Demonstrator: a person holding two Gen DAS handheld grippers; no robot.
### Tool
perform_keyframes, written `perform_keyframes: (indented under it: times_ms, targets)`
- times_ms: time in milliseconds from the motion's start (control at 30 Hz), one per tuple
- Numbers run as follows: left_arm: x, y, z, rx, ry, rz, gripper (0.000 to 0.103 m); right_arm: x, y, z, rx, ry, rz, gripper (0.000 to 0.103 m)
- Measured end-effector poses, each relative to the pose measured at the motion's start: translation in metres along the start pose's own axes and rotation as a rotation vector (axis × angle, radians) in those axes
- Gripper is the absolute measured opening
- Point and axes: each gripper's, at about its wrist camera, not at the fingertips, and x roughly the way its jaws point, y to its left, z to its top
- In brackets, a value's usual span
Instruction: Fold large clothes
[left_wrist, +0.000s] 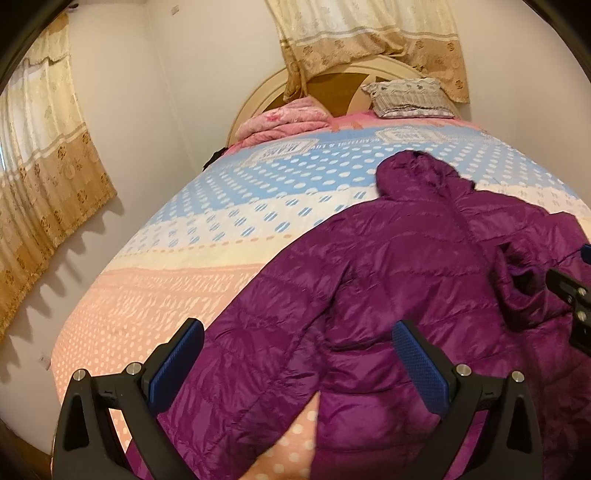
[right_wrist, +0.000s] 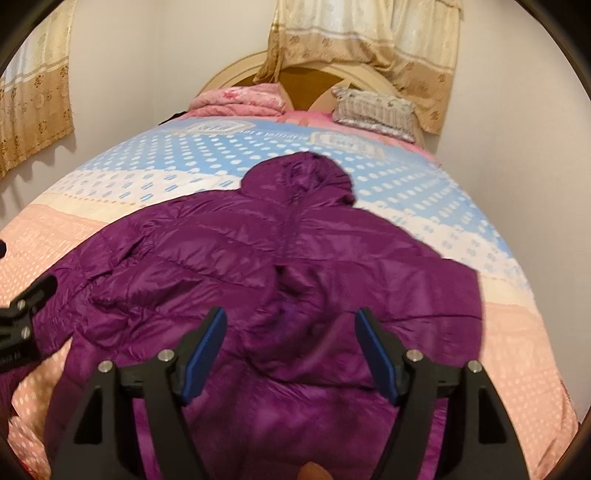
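Note:
A purple hooded puffer jacket (left_wrist: 406, 266) lies spread front-up on the bed, hood toward the headboard; it also shows in the right wrist view (right_wrist: 288, 266). Its left sleeve (left_wrist: 251, 325) stretches out toward the near left. Its right sleeve (right_wrist: 303, 314) lies folded across the chest. My left gripper (left_wrist: 299, 343) is open and empty, hovering above the left sleeve. My right gripper (right_wrist: 291, 332) is open and empty, hovering above the jacket's lower front. Each gripper shows at the edge of the other's view.
The bed (left_wrist: 184, 236) has a dotted blue, cream and peach cover. A folded pink blanket (left_wrist: 284, 122) and a grey pillow (left_wrist: 410, 98) lie by the headboard. Curtains (left_wrist: 40, 184) hang on the left wall and behind the headboard.

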Motion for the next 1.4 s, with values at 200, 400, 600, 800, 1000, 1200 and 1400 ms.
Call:
perform_keyframes:
  times_ms: [200, 400, 600, 800, 1000, 1200, 1400]
  targets:
    - [-0.019, -0.04, 0.012, 0.046, -0.034, -0.053, 0.102, -0.018, -0.041, -0.015, 0.047, -0.016, -0.081, 0.081]
    - [-0.031, -0.085, 0.021, 0.088, -0.052, -0.114, 0.102, -0.024, -0.086, -0.035, 0.111, -0.001, -0.139, 0.084]
    - [-0.021, -0.14, 0.029, 0.136, -0.03, -0.205, 0.102, -0.02, -0.138, -0.062, 0.212, 0.032, -0.192, 0.088]
    - [0.019, -0.195, 0.031, 0.207, 0.005, -0.262, 0.102, -0.012, -0.164, -0.086, 0.251, 0.068, -0.205, 0.088]
    - [0.059, -0.213, 0.026, 0.22, 0.109, -0.353, 0.005, -0.002, -0.171, -0.097, 0.261, 0.092, -0.199, 0.088]
    - [0.027, -0.175, 0.043, 0.194, -0.055, -0.303, 0.005, 0.005, -0.17, -0.097, 0.271, 0.093, -0.185, 0.088]
    - [0.019, -0.116, 0.056, 0.158, -0.109, -0.236, 0.005, 0.01, -0.159, -0.093, 0.252, 0.095, -0.17, 0.088]
